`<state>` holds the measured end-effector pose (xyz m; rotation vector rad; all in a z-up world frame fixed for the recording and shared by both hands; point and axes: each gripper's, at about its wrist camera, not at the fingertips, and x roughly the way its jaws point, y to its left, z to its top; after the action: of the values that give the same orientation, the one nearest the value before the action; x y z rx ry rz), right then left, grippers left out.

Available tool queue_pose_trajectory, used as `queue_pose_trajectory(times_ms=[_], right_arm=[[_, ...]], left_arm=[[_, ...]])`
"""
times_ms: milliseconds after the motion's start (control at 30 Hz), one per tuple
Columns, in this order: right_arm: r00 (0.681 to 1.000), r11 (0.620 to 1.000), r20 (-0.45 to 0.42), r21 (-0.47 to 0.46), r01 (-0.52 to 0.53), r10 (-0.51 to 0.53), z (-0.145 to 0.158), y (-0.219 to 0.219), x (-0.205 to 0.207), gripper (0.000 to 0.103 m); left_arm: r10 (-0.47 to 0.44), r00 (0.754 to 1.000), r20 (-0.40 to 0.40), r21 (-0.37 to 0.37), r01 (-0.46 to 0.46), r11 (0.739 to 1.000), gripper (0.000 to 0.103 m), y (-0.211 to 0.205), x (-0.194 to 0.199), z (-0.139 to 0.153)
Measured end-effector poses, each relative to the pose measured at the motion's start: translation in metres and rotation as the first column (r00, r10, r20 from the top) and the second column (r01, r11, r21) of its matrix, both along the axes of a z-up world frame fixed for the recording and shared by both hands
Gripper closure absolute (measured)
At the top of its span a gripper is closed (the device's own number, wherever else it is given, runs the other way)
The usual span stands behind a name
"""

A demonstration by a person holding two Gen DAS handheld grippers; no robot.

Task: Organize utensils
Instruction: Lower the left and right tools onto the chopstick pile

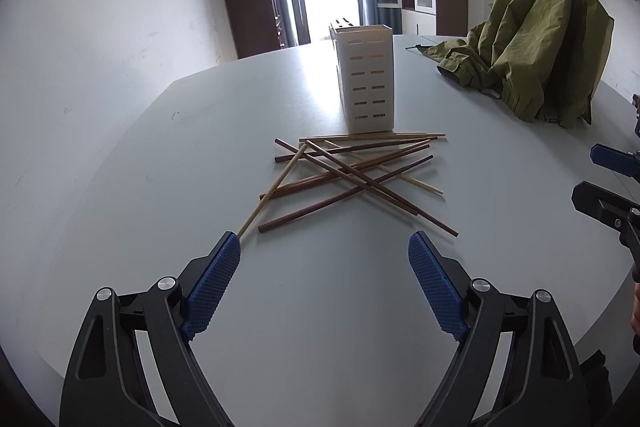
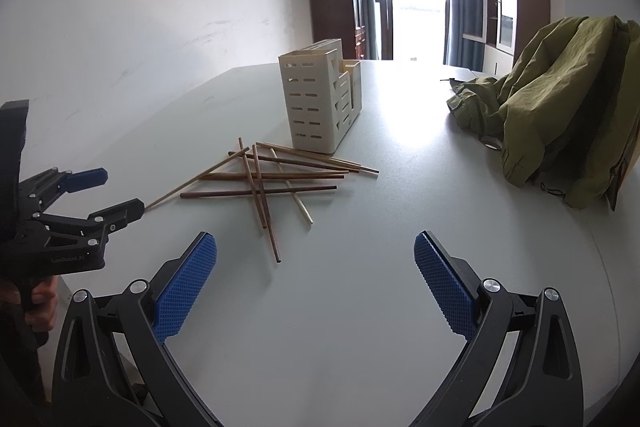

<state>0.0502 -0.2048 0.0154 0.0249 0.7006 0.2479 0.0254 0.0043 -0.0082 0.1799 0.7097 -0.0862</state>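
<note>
Several wooden chopsticks, dark brown and pale, lie crossed in a loose pile on the grey table. Just behind them stands a cream slotted utensil holder, upright. My left gripper is open just short of the pile, with nothing between its blue pads. The near end of one pale chopstick reaches its left fingertip. In the right wrist view the pile and the holder lie ahead. My right gripper is open and holds nothing, and one dark chopstick ends just short of it.
A crumpled olive-green jacket lies at the table's right side. A hand holds the left gripper at the left edge. The right gripper shows at the right edge. Cabinets and a bright doorway stand beyond the table.
</note>
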Motion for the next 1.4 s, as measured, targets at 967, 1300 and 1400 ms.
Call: queue_pose_trajectory(times_ms=[967,1300,1400], right_arm=[[0.929,0.961,-0.252,0.013,-0.275,0.270,-0.076,0.076,0.148,0.053],[0.900,0.948,-0.313,0.009,-0.319,0.305,-0.099,0.090,0.158,0.082],[0.903,0.950,-0.311,0.002,-0.311,0.296,-0.099,0.089,0.156,0.089]], left_arm=[[-0.021,0.989,-0.144,-0.052,0.014,0.999,0.063,0.052,0.155,-0.061],[-0.027,0.979,-0.203,-0.073,0.013,0.997,0.078,0.062,0.171,-0.080],[-0.029,0.976,-0.214,-0.074,0.014,0.997,0.092,0.063,0.171,-0.083]])
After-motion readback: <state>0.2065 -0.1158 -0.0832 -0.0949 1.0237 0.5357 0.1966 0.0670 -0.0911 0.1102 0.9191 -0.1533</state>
